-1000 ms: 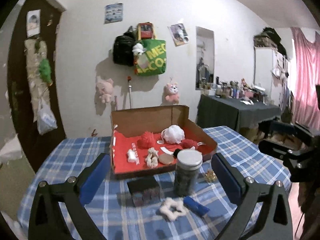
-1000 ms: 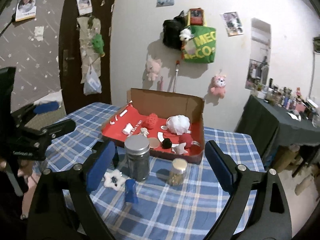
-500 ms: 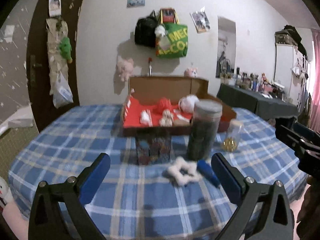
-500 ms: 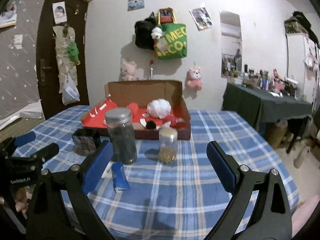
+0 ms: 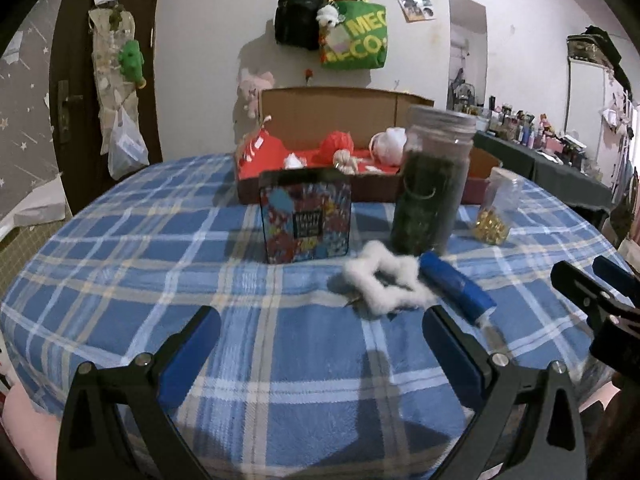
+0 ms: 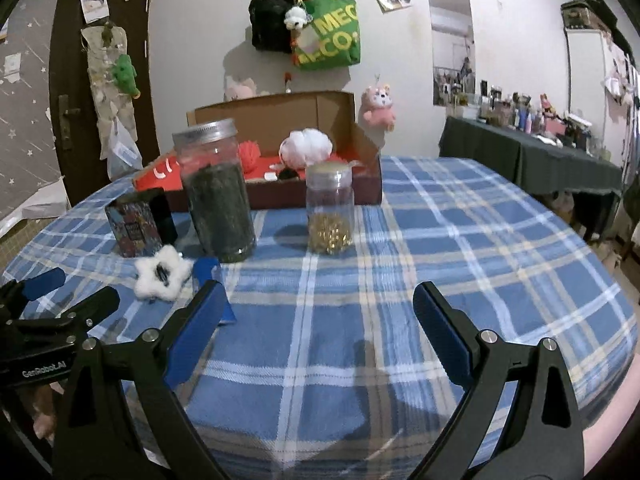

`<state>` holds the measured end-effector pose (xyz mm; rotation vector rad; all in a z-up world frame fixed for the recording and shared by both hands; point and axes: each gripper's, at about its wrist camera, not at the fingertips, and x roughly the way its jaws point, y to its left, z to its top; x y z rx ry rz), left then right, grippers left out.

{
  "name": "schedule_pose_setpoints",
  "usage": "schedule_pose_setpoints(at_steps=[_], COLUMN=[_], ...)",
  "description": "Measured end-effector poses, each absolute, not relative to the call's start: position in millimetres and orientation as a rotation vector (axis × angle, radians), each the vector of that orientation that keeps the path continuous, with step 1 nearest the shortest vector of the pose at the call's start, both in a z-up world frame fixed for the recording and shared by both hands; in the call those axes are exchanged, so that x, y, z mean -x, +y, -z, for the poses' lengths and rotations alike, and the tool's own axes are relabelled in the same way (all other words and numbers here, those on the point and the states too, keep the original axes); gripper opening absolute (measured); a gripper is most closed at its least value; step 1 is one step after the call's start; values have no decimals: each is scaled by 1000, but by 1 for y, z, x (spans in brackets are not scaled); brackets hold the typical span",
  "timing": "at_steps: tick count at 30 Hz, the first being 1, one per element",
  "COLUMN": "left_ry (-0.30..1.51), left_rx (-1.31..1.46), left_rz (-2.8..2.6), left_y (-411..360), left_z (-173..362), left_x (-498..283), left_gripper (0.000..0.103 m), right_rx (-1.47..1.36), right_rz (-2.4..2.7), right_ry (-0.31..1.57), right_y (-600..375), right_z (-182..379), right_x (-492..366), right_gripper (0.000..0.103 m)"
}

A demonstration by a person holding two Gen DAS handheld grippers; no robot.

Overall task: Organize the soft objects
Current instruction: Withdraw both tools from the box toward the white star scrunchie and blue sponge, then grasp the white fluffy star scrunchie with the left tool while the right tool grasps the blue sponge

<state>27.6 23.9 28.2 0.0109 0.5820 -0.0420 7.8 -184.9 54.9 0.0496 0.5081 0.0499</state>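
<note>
A white fluffy star-shaped scrunchie lies on the blue plaid tablecloth, also in the right wrist view. A cardboard box with red lining at the back holds a red pom, a white puff and small soft items; it also shows in the right wrist view. My left gripper is open and empty, just before the scrunchie. My right gripper is open and empty above the cloth, right of the scrunchie.
A patterned tin, a tall jar of dark contents, a small jar with gold bits and a blue tube stand between the box and the grippers. A dark side table with bottles is at right.
Both grippers have come down from a high view to low over the near edge of the table. The scrunchie and jars now appear closer. Both stay open.
</note>
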Motion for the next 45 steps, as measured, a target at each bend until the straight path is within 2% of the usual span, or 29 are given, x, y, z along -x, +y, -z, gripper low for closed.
schedule_pose_setpoints(at_steps=[19,31,45], left_ry=[694,770,835], left_rx=[-6,-94,-199], left_rz=[138,268,283], left_y=[31,20,3], left_z=[-36,-37,-26], left_x=[-61,-94,-112], left_gripper=[103,99,99], right_rx=[-48,-29,-4], right_rz=[-187,-396,-385], right_ry=[624,761,813], right_y=[-174,-157,-162], right_z=[-49,-37,-31], right_x=[-41,-73,-84], right_gripper=[96,96,96])
